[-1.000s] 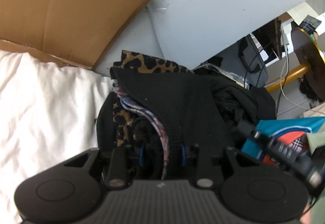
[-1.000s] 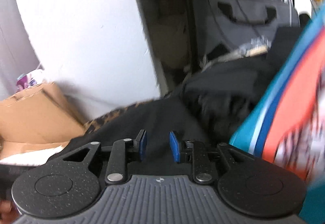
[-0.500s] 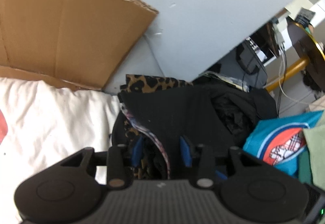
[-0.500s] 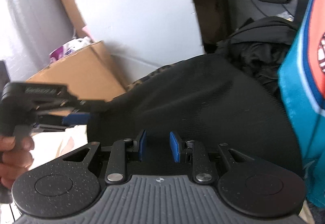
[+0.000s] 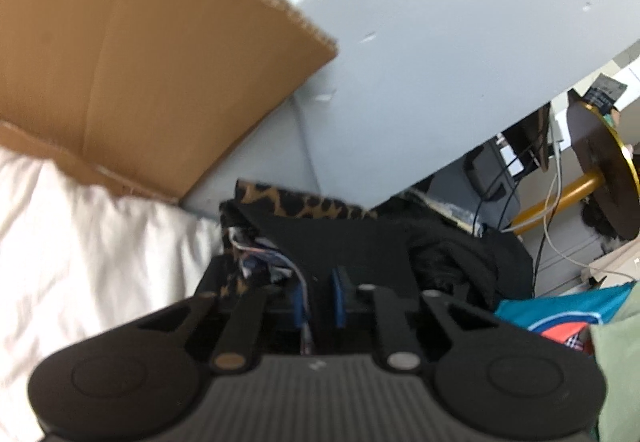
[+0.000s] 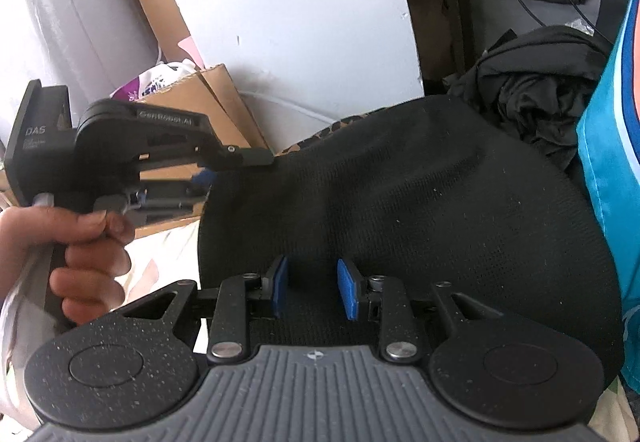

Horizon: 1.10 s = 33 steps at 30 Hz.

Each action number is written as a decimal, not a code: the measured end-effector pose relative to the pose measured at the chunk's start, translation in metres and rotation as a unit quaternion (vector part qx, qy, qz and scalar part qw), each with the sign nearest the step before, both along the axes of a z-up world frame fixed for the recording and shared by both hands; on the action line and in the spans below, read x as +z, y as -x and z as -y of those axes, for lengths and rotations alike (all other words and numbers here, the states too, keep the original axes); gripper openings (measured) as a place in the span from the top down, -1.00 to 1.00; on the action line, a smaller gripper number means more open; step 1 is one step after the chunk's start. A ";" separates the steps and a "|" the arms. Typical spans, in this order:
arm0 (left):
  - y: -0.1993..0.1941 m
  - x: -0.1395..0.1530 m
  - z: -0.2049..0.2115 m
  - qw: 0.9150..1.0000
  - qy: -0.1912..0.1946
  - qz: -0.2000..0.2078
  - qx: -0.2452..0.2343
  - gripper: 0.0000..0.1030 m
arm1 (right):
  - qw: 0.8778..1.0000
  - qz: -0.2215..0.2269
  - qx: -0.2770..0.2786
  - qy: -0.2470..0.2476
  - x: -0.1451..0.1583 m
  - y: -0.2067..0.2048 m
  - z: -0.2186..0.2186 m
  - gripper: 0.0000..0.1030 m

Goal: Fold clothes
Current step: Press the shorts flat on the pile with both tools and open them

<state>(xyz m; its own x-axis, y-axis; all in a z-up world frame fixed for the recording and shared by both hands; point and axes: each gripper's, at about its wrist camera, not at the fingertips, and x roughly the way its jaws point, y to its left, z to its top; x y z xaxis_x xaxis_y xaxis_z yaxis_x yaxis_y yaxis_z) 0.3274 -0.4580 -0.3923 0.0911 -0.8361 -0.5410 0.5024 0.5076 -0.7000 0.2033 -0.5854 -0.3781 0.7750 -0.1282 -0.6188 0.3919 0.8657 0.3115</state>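
2 grippers hold the black garment (image 6: 420, 201) stretched crosswise: left (image 5: 318, 296) fingers pinching its edge, right (image 6: 312, 288) fingers narrowly parted.

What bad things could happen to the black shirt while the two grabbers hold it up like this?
The left gripper pinches only the edge of the black garment, so it might slip free. The right gripper has its pads apart with cloth between, so that side may sag or drop. Leopard-print fabric and a patterned strip bunch beside the left gripper, so they could be dragged along.
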 end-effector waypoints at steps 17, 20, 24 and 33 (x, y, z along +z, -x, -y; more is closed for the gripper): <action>-0.023 0.005 0.006 0.994 -0.084 0.065 0.020 0.61 | 1.000 0.003 0.005 0.006 -0.016 -0.022 -0.013 0.18; -0.025 0.009 -0.002 0.990 -0.106 0.083 0.042 0.09 | 1.000 0.006 0.003 0.000 -0.015 -0.019 -0.012 0.15; -0.024 0.020 -0.009 0.989 -0.105 0.098 0.033 0.16 | 1.000 0.020 -0.005 -0.021 -0.009 -0.009 -0.005 0.16; 0.024 0.058 -0.005 0.985 -0.075 0.144 -0.049 0.39 | 0.997 0.031 -0.070 -0.011 -0.005 0.019 0.031 0.16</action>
